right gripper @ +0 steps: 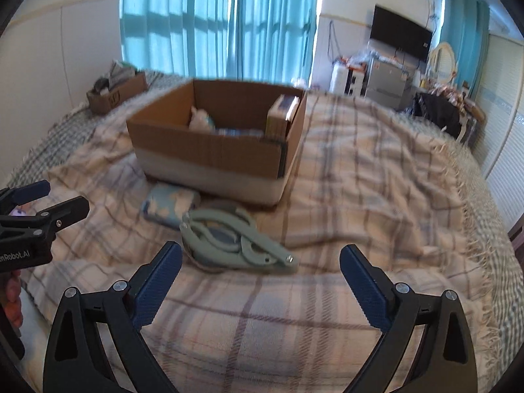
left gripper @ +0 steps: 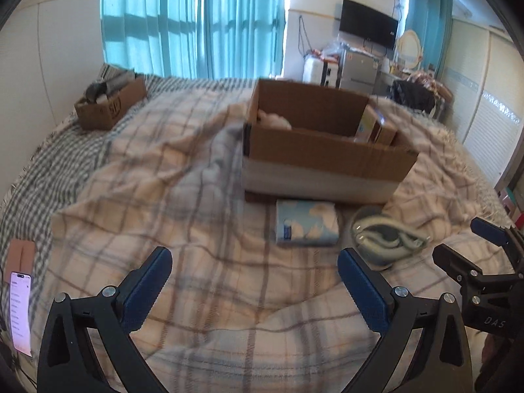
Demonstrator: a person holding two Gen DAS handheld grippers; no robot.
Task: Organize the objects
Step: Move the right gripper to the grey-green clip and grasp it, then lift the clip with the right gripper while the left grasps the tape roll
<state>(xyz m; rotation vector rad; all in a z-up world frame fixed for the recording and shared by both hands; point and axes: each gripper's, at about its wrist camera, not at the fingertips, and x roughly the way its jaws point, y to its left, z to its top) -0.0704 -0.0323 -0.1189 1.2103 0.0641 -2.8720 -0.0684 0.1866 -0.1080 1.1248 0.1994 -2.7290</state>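
An open cardboard box [left gripper: 327,159] [right gripper: 209,155] stands on the plaid blanket and holds a white soft item and upright small boxes. In front of it lie a blue-and-white tissue pack [left gripper: 306,222] [right gripper: 168,206] and a grey-green folding hanger [left gripper: 386,237] [right gripper: 235,242]. My left gripper [left gripper: 255,281] is open and empty above the blanket, short of the tissue pack. My right gripper [right gripper: 260,278] is open and empty, just short of the hanger. Each gripper shows at the edge of the other's view: the right one [left gripper: 468,245], the left one [right gripper: 52,196].
A smaller cardboard box [left gripper: 109,104] [right gripper: 116,93] with clutter sits at the bed's far left corner. A lit phone [left gripper: 21,311] lies at the bed's left edge. Beyond the bed are a TV [left gripper: 368,28], a small fridge [left gripper: 358,72] and blue curtains [left gripper: 193,23].
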